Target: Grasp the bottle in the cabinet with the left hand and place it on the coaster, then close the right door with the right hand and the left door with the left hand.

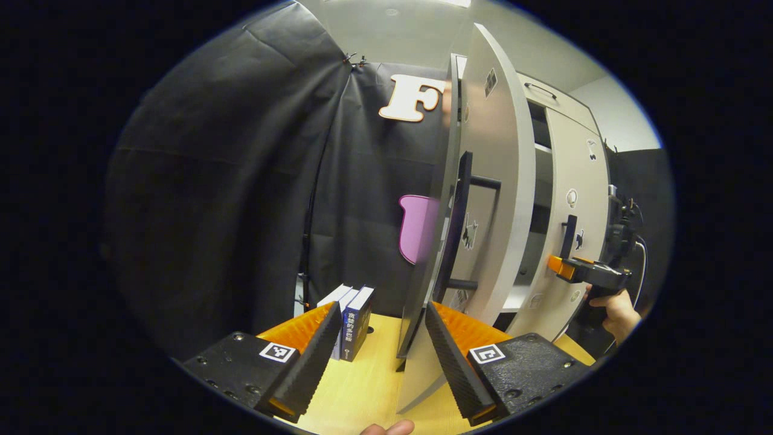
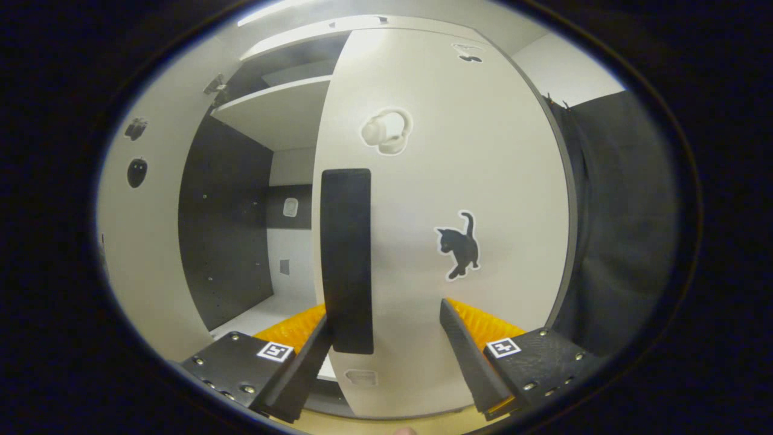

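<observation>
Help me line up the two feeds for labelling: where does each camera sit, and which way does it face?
Left gripper view: rides the left gripper, facing the left door edge-on; its fingers are open; books on the table.
Right gripper view: rides the right gripper, facing the right door head-on, fingers open around its handle.
Shared: the right door and the right gripper, held by a hand, also appear in the left gripper view.

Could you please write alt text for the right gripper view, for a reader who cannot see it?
The open right gripper faces a partly open white cabinet door with a black vertical handle and a black cat sticker. Left of it, bare shelves show inside.
</observation>
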### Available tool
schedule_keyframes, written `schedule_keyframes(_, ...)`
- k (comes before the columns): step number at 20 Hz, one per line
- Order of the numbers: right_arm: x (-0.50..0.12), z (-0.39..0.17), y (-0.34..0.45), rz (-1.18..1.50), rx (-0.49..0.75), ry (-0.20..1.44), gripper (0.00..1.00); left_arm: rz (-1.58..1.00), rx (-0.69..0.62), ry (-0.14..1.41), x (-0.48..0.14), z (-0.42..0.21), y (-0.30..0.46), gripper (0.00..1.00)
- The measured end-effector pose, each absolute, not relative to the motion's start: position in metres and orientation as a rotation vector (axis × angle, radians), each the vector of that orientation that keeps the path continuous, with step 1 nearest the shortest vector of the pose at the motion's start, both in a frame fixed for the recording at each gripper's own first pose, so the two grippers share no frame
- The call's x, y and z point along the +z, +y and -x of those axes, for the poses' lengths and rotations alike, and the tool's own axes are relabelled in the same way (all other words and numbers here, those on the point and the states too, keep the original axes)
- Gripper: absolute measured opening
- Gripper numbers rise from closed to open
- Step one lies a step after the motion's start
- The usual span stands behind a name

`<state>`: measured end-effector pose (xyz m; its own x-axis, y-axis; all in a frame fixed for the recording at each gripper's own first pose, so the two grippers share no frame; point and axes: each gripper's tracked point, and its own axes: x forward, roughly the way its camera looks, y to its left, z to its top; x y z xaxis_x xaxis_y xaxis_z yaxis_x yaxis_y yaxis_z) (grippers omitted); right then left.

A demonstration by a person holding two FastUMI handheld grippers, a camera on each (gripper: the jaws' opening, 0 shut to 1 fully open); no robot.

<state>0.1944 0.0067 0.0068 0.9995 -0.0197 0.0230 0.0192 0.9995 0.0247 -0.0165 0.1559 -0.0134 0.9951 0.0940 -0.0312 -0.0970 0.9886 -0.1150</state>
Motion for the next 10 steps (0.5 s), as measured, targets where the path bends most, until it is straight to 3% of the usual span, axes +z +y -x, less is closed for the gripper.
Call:
schedule_keyframes(1,0.007,-0.195,0.006,-0.024,-0.020,-0.025,1.00,0.118,0.085,0.019,-0.010,0.018,0.155,0.94)
schedule_keyframes(2,0.007,-0.195,0.006,-0.022,-0.019,-0.026,1.00,0.119,0.065,0.014,-0.005,0.017,0.152,0.89)
schedule_keyframes(10,0.007,-0.195,0.006,-0.032,-0.018,-0.015,1.00,0.039,-0.016,-0.012,0.012,0.007,0.137,0.89)
